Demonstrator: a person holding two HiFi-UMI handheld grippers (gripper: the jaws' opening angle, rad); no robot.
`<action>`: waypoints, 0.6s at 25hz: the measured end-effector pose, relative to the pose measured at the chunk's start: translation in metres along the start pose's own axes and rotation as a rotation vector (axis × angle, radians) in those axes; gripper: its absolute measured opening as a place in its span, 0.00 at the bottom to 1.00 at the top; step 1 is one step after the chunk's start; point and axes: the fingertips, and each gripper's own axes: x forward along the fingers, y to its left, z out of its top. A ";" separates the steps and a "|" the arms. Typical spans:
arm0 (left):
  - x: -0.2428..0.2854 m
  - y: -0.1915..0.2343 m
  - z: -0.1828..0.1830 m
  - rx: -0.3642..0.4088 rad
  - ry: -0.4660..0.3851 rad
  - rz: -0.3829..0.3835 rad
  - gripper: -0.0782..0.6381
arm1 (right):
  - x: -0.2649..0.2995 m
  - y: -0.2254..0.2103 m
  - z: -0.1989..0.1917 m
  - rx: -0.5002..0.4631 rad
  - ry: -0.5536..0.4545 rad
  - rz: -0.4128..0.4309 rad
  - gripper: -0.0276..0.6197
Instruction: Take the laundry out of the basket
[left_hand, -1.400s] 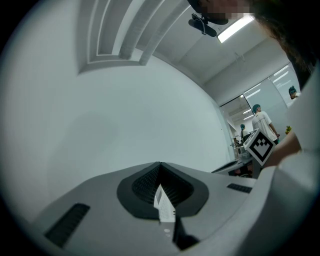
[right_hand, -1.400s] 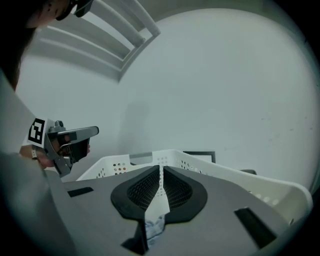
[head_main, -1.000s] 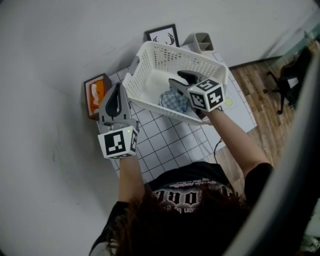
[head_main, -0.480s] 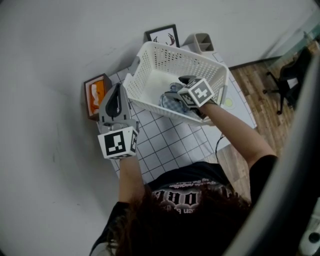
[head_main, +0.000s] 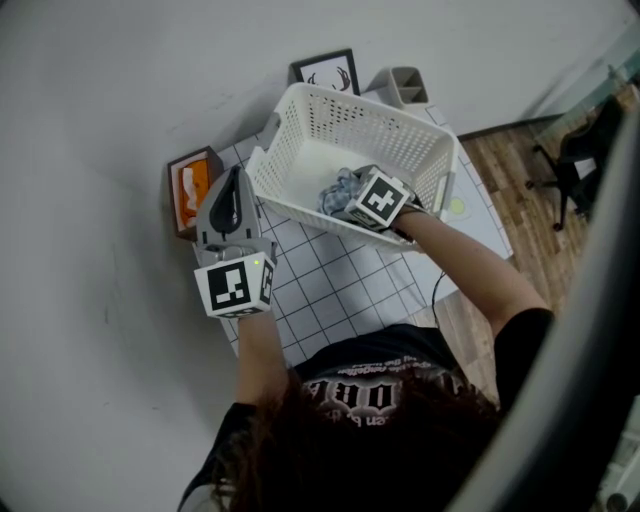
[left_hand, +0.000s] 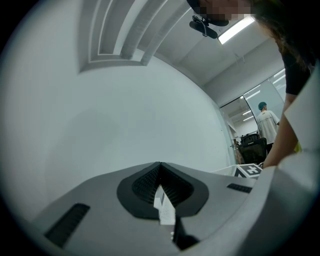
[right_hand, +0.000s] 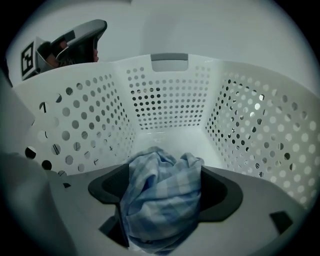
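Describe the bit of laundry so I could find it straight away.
Start at the white perforated basket on the gridded table top. On its floor, by the wall nearest the person, lies a crumpled cloth. It is blue-and-white checked, the only fabric against bare white plastic.

No legible text, black shirt print too blurred to read

Cloth lies in basket on table.
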 end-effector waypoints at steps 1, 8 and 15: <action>0.000 -0.001 0.001 0.000 -0.001 -0.001 0.11 | 0.001 -0.001 -0.001 0.001 0.005 -0.002 0.68; -0.002 -0.003 0.003 0.013 0.007 -0.003 0.11 | 0.003 -0.003 -0.007 0.004 0.035 -0.019 0.63; -0.006 -0.004 0.003 0.006 0.007 0.000 0.11 | -0.004 -0.009 -0.006 -0.008 0.069 -0.045 0.27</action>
